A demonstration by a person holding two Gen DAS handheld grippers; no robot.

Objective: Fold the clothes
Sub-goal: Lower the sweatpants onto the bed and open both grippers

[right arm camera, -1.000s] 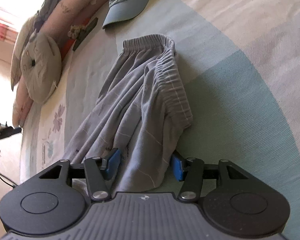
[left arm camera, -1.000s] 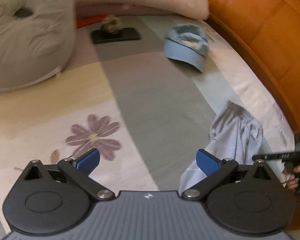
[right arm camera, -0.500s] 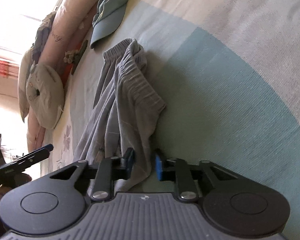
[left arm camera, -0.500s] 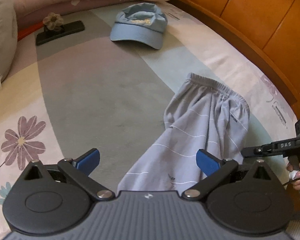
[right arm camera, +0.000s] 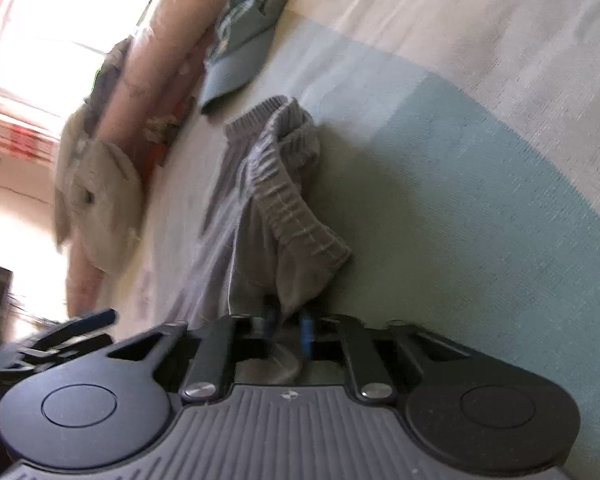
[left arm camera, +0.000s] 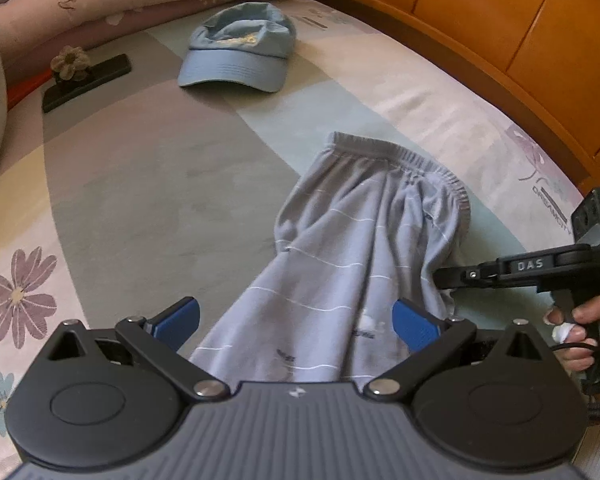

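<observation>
Grey striped shorts (left arm camera: 364, 248), bunched on the bed (left arm camera: 148, 200): soft, light, limp; your right hand-held gripper (right arm camera: 288, 330) pinches an edge, left hand-held gripper (left arm camera: 296, 320) gapes wide, empty; take the waistband corners.

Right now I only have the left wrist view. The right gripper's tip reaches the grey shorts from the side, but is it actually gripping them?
Observer: Yes. In the right wrist view the right gripper has its blue pads closed on a fold of the shorts, with fabric pinched between them.
Operator: Is the waistband lying flat on that side?
Observer: No. The waistband doubles back on itself there, and its near end stops just ahead of the pinch.
Operator: Where is the light coming from?
Observer: From a bright window, up beyond the cap.
</observation>
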